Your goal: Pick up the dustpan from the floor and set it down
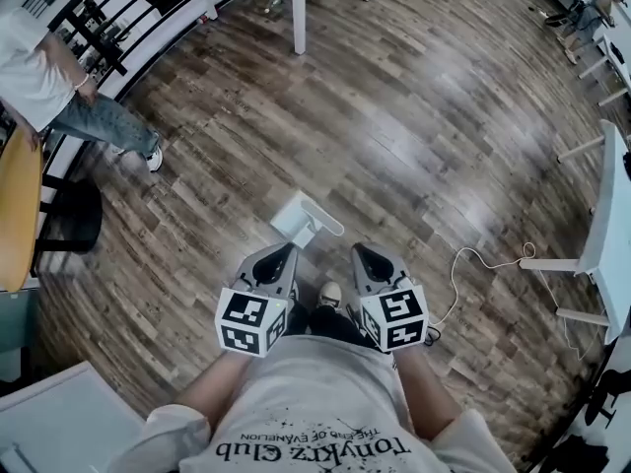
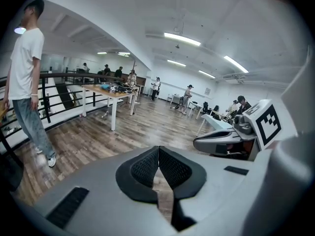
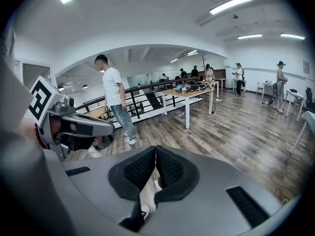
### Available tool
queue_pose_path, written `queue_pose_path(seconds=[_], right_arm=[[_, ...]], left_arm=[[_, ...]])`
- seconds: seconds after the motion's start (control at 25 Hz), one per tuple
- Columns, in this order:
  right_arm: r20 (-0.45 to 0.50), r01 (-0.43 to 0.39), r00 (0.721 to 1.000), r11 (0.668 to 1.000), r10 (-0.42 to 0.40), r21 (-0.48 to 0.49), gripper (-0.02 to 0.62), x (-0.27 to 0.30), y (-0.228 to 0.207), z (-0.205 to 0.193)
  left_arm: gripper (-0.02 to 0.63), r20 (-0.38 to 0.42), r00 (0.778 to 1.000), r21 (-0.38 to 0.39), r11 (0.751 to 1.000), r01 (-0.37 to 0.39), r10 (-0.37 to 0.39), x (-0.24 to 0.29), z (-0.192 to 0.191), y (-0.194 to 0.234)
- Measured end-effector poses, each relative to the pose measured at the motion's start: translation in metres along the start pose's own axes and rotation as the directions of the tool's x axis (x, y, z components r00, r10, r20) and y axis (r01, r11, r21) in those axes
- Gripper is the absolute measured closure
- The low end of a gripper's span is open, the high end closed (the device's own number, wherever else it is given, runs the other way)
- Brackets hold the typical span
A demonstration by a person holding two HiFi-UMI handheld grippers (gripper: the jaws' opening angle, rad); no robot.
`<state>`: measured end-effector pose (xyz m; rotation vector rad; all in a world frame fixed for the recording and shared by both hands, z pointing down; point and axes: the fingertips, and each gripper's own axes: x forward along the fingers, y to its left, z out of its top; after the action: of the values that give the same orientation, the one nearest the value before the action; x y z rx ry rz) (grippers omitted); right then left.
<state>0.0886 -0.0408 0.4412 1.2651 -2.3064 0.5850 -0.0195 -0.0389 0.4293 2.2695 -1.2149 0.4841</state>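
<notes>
The wooden floor point(image 1: 414, 136) is the largest thing here, and it carries everything that matters. The dustpan point(image 1: 299, 219) lies on it, white, in the open middle part. It is well apart from the table point(image 1: 299, 13) at the far edge of the floor and from the thin cable point(image 1: 483, 260) at the right. It is just ahead of both grippers, nearer to the left one.

The left gripper point(image 1: 284, 252) and the right gripper point(image 1: 363, 252) hang side by side above the floor. Both are tilted downward, and neither touches the dustpan. The fingers point(image 2: 145, 168) of the left one are pressed together with nothing between them. The fingers point(image 3: 170, 167) of the right one are pressed together too, and they also hold nothing.

We judge that the step in hand is the approach for the pick. To do it well, one gripper should spread its fingers while it is clear of the pan. Then it should come down onto the raised rim or the handle, not onto the flat part that lies against the floor. It should close only when one finger is on each side. The lift should keep the pan level.

As a container, the dustpan shows no dirt inside as far as we can see. It is small in the head view, so we cannot be sure.
</notes>
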Motion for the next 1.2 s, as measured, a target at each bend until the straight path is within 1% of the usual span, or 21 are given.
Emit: queue_pose_path(seconds=[0.24, 0.48, 0.64, 0.72, 0.84, 1.0, 1.08, 1.2], right_arm=[[-0.030, 0.005, 1.000, 0.999, -0.006, -0.039, 0.569, 0.023, -0.005, -0.005], [-0.060, 0.018, 0.998, 0.997, -0.023, -0.072, 0.569, 0.047, -0.015, -0.011], [-0.088, -0.010, 0.996, 0.996, 0.002, -0.088, 0.563, 0.064, -0.015, -0.016], [-0.105, -0.029, 0.994, 0.994, 0.018, -0.103, 0.487, 0.074, -0.015, -0.020], [-0.131, -0.058, 0.991, 0.990, 0.040, -0.131, 0.436, 0.088, -0.012, -0.025], [-0.180, -0.099, 0.982, 0.975, 0.063, -0.197, 0.404, 0.107, -0.006, -0.034], [-0.209, -0.111, 0.976, 0.964, 0.060, -0.243, 0.388, 0.117, -0.007, -0.040], [-0.255, -0.126, 0.966, 0.930, 0.035, -0.346, 0.364, 0.134, -0.011, -0.049]], left_arm=[[0.581, -0.009, 1.000, 0.008, 1.000, -0.003, 0.003, 0.014, 0.000, 0.016], [0.581, -0.025, 1.000, -0.014, 1.000, 0.008, -0.009, 0.035, -0.009, 0.031], [0.583, -0.040, 0.999, -0.031, 0.999, 0.015, -0.016, 0.046, -0.018, 0.038], [0.582, -0.050, 0.999, -0.039, 0.999, 0.014, -0.016, 0.052, -0.022, 0.041], [0.583, -0.060, 0.998, -0.048, 0.999, 0.012, -0.015, 0.061, -0.026, 0.046], [0.583, -0.068, 0.998, -0.059, 0.998, 0.004, -0.008, 0.068, -0.029, 0.053], [0.581, -0.074, 0.997, -0.065, 0.998, -0.001, -0.004, 0.070, -0.032, 0.057], [0.581, -0.087, 0.996, -0.078, 0.997, -0.011, 0.004, 0.072, -0.037, 0.067]])
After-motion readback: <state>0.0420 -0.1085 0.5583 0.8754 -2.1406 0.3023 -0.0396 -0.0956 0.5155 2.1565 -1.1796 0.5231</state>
